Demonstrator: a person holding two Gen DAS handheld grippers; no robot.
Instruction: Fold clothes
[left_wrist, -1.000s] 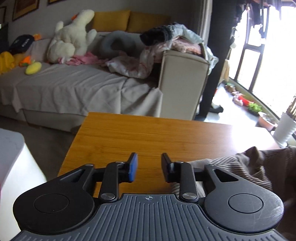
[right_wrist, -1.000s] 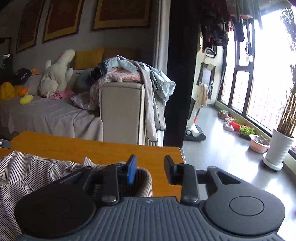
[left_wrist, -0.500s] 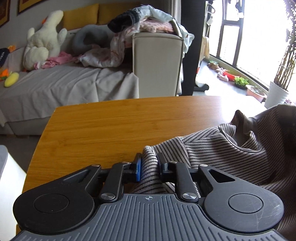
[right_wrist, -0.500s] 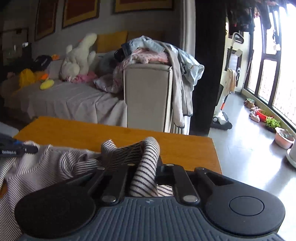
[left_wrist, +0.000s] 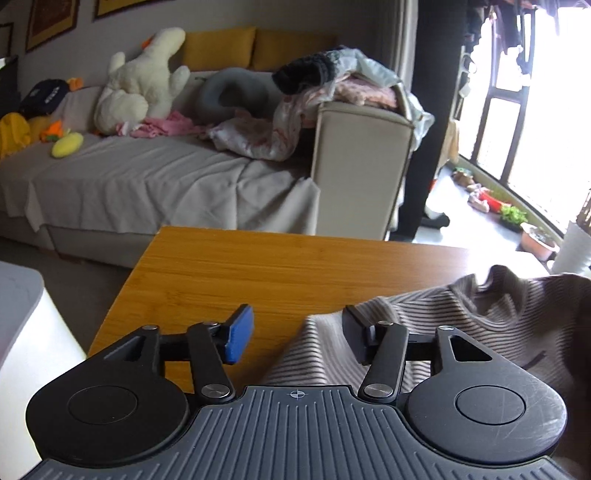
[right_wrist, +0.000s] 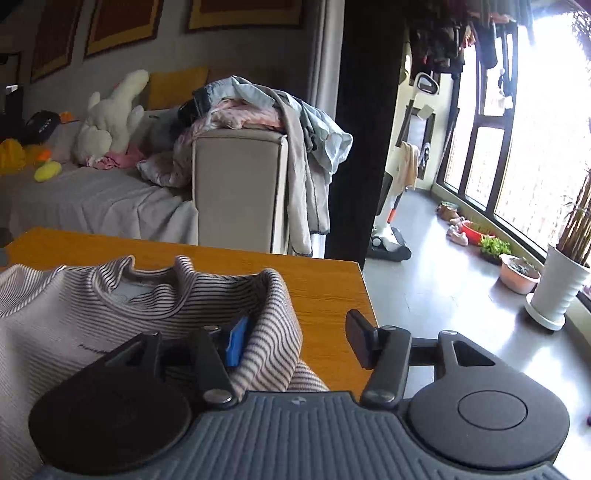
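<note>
A brown-and-white striped shirt (left_wrist: 461, 321) lies on the wooden table (left_wrist: 280, 273), collar away from me. In the left wrist view its left edge lies between the fingers of my left gripper (left_wrist: 297, 338), which is open and not pinching it. In the right wrist view the shirt (right_wrist: 122, 314) spreads to the left. A raised fold of its right shoulder stands between the fingers of my right gripper (right_wrist: 297, 341), which is open. The cloth drapes against the blue pad of the left finger (right_wrist: 236, 343).
A grey sofa (left_wrist: 147, 177) with a white plush toy (left_wrist: 144, 81) and a heap of clothes (right_wrist: 258, 110) on its armrest stands behind the table. The table's right edge (right_wrist: 364, 288) drops to the floor, with plant pots (right_wrist: 557, 291) by the window.
Both grippers were shut on folds of the shirt half a second ago; now both have opened and the shirt has dropped onto the table.
</note>
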